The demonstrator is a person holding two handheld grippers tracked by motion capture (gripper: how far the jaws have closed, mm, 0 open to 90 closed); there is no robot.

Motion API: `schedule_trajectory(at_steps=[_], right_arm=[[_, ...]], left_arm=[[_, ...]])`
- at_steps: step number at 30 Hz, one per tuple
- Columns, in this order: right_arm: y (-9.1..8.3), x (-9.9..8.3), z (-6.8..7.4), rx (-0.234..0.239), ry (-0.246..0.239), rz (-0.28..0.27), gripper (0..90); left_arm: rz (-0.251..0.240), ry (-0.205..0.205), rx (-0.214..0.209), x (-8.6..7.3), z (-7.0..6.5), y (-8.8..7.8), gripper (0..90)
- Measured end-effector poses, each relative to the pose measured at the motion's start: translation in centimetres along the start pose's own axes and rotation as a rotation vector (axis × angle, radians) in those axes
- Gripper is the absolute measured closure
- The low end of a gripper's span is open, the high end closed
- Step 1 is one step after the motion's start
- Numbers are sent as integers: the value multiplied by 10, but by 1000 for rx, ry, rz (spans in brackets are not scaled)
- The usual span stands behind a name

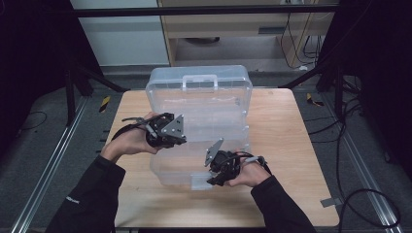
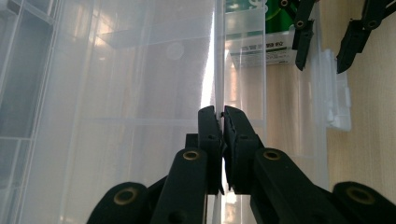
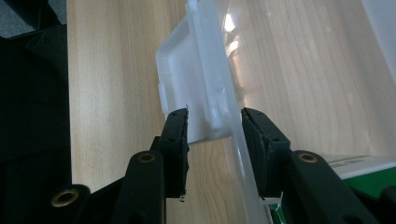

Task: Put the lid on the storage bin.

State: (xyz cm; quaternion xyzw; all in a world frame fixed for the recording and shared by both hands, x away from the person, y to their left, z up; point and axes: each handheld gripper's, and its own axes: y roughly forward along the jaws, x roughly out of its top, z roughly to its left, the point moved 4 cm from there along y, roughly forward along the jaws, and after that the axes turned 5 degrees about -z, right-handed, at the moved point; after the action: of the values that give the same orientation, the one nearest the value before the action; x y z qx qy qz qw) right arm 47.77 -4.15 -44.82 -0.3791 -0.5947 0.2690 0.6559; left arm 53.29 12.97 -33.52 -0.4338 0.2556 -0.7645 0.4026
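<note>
Clear plastic box (image 1: pixel 199 121), lid raised, green packet (image 2: pixel 245 21) inside

The storage box (image 1: pixel 199 126) is clear plastic, smooth and glossy, catching pale glare along its lid and walls. The thin wall pinched between the left gripper (image 2: pixel 222 112) jaws is see-through with a bright sheen at its edge. The latch (image 3: pixel 196 88) standing between the right gripper (image 3: pixel 214 121) jaws is milkier plastic, frosted rather than clear, smooth to look at. Both sets of jaws are matt black plastic with brass-coloured metal rivets at the pivots. The bench (image 1: pixel 286 141) beneath and beyond the jaws is light wood with fine straight grain and a soft satin finish. A green and white printed paper label (image 2: pixel 254 42) shows through the box above the left jaws.
</note>
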Motion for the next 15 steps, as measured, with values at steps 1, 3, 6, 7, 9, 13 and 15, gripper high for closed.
schedule_trajectory(at_steps=[1, 3, 6, 7, 9, 13, 15], right_arm=[[0, 0, 0, -3, -3, 1, 616], [0, 0, 1, -7, -3, -7, 611], [0, -1, 2, -22, -9, -17, 595], [-1, 0, 2, -20, -13, -27, 558], [-6, 0, 2, -46, -2, -56, 524], [-24, -5, -2, -78, 44, -160, 537], [-33, -9, -6, -112, 70, -211, 528]], left_arm=[[6, 4, -1, 1, -1, 0, 854], [17, 8, 4, 1, -2, 0, 850], [21, 8, 12, 2, -3, 0, 845], [23, 8, 12, 2, -3, 0, 845], [23, 4, 8, 1, -3, 0, 845], [24, 1, 2, 2, -4, 0, 844], [25, -1, 1, 2, -4, 1, 843]])
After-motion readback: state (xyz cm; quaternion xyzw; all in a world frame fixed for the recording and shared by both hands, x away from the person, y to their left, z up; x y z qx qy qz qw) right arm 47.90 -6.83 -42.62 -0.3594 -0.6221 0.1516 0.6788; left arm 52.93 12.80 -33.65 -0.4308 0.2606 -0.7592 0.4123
